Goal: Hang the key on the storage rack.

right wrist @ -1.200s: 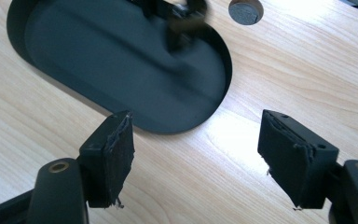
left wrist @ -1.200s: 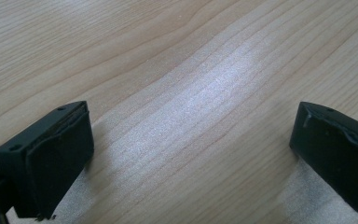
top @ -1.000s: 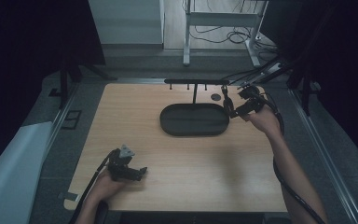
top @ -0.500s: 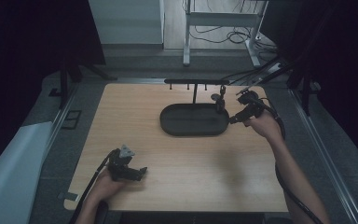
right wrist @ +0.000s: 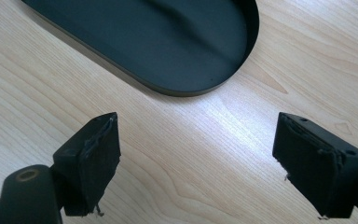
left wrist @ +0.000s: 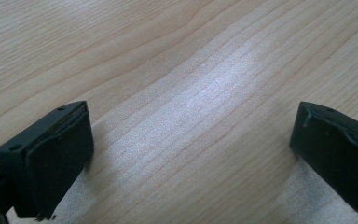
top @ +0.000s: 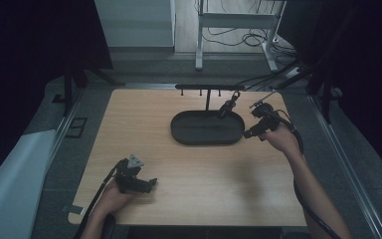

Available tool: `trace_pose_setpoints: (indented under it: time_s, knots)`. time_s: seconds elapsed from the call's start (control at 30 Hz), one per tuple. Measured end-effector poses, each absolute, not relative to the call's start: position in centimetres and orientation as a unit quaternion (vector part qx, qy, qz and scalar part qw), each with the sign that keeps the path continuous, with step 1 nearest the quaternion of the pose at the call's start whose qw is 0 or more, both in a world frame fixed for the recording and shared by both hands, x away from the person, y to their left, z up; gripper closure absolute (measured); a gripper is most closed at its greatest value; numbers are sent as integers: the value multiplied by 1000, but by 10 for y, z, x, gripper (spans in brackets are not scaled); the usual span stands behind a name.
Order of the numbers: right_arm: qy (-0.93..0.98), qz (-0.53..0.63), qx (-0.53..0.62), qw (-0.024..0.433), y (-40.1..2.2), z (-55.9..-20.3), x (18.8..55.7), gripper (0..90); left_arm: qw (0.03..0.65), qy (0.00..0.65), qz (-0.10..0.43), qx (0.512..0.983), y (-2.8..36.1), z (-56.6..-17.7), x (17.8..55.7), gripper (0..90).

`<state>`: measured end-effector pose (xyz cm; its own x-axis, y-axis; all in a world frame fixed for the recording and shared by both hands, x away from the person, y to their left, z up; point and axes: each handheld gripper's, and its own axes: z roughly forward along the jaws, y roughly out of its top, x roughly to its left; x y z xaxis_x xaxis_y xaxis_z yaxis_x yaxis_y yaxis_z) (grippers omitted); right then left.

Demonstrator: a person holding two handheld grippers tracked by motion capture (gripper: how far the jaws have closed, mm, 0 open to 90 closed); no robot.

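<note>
The right gripper (top: 249, 133), jaws just spread and empty, hovered right of centre beside the dark oval metal tray (top: 179, 130), near a small dark item hanging from the black T-shaped rack (top: 207, 88); the left gripper (top: 151, 181) rested released lower left, so hanging looked done

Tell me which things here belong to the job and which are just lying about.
In the job:
- tray, by the right gripper
- rack behind it, a small dark item hanging from it
- right gripper, jaws just opened, empty

Lying about:
- left gripper, open, idle on the table
- white sheet off the table's left
</note>
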<state>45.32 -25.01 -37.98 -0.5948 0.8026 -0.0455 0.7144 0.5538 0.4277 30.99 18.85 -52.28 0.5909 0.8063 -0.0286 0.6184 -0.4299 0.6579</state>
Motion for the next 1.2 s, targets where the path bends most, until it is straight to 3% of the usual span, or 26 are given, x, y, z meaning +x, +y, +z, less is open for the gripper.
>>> trace_pose_setpoints:
  time_s: [1.2]
  knots:
    - [869,216,428,121,-282,-400,382,134,319,429,148,832,188,-523,309,0]
